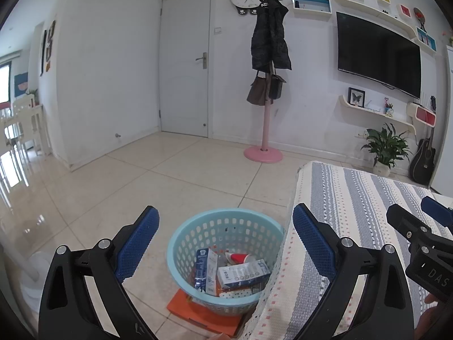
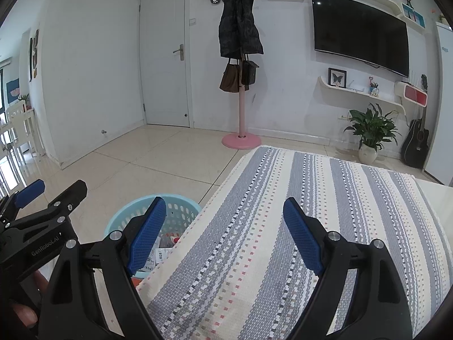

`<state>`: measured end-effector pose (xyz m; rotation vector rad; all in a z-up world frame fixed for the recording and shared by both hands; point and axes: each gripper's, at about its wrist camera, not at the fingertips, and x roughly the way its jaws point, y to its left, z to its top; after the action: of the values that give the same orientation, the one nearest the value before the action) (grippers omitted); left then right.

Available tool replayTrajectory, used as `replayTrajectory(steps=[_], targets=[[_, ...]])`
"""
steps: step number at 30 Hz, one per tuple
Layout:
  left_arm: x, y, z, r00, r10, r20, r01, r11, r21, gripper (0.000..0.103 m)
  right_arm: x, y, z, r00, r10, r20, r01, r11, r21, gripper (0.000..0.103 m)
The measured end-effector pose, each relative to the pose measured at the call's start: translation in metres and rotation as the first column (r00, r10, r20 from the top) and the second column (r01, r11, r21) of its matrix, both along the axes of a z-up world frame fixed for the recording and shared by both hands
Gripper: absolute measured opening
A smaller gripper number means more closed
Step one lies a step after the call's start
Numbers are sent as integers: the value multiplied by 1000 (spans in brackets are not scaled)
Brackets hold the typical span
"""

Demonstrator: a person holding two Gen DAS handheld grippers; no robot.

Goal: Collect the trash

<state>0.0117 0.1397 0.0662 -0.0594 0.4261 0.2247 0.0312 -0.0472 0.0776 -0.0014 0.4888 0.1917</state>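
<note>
Blue-padded, the left gripper (image 1: pixel 226 239) stands spread wide and empty; a pale blue basket (image 1: pixel 181 243) of cartons sits on the floor between its jaws. Right of it, the right gripper (image 2: pixel 224 236) gapes empty over the striped cloth (image 2: pixel 283 198).

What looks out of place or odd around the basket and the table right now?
Only one oddity: the blue basket sits on a flat orange thing rather than straight on the floor. The cartons lie inside it, nothing spilled.
</note>
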Motion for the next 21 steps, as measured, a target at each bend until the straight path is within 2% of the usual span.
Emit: replayTrajectory(steps=[21], targets=[[1,-3,-2,1000,-9,-1,9,1000,4,93,-5,2,3,1000,6,11,-6,1000,-5,81]])
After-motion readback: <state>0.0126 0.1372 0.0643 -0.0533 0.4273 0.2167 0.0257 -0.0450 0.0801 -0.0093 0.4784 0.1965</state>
